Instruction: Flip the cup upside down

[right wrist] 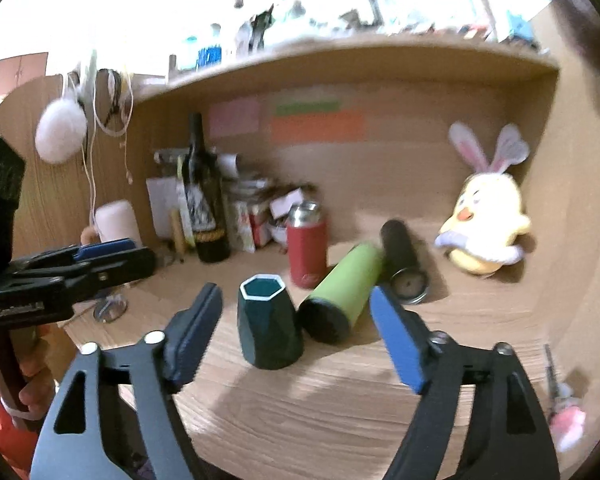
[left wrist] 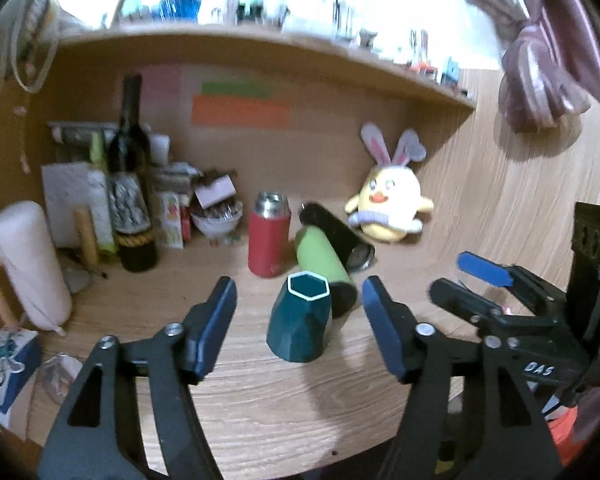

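Left wrist view: the left tool (left wrist: 298,308) hangs wide open with nothing in it, its two blue pads either side of the cup (left wrist: 300,322) but clear of it. The cup is dark green and faceted, with a white hexagonal rim, and it stands upright, mouth up, on the wooden surface (left wrist: 280,400). Just behind it lies a green flask (left wrist: 320,256) on its side, and beside that a black flask (left wrist: 334,232), also lying down. A red flask (left wrist: 269,236) stands upright to their left. A wine bottle (left wrist: 132,184) stands further back on the left and a yellow plush chick (left wrist: 388,204) sits at the right.

In the right wrist view the right tool (right wrist: 296,320) is likewise spread wide and empty. The cup (right wrist: 268,326) stands near its left pad without touching, and the green flask (right wrist: 342,288) lies between the pads further back. The left tool (right wrist: 100,254) shows at the left edge.
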Available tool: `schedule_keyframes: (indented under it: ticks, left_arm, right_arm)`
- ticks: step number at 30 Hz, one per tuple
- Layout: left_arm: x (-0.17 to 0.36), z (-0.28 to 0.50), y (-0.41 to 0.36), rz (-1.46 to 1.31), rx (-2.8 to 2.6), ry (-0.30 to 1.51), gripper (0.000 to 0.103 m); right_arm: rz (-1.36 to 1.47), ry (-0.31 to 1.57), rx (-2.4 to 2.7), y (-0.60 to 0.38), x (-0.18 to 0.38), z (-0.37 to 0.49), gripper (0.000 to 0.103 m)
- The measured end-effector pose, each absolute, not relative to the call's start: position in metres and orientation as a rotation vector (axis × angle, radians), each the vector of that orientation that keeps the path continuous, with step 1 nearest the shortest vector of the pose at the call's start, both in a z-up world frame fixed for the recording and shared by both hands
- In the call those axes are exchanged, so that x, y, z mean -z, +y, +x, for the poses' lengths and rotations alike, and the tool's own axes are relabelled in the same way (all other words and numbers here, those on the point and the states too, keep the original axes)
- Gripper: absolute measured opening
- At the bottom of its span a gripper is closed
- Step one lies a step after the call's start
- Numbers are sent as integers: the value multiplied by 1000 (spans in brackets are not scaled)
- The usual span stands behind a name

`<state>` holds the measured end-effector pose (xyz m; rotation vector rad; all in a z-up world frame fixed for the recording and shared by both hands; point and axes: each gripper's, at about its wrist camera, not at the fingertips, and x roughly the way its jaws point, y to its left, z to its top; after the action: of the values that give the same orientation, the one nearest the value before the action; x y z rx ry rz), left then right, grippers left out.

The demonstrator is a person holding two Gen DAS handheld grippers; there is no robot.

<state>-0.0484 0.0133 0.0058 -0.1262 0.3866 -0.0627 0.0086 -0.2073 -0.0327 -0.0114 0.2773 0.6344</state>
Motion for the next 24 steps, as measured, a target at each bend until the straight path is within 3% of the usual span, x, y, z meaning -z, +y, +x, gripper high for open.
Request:
schedule_keyframes:
  ticks: [5, 6, 8, 24]
  left_arm:
    - [-19, -78, 4, -107, -8, 306, 97]
    - [-21, -84, 3, -104, -19, 293, 98]
    - [-23, -92, 0, -97, -41, 274, 101]
    - [-25, -108, -10, -66, -88, 239, 103]
  right_arm:
    - [17, 216, -603, -228, 17, -13, 98]
    - [21, 204, -593, -232, 14, -18, 103]
    - [30, 186, -581, -238, 10, -25, 103]
    - [48, 166, -560, -246, 7, -37, 103]
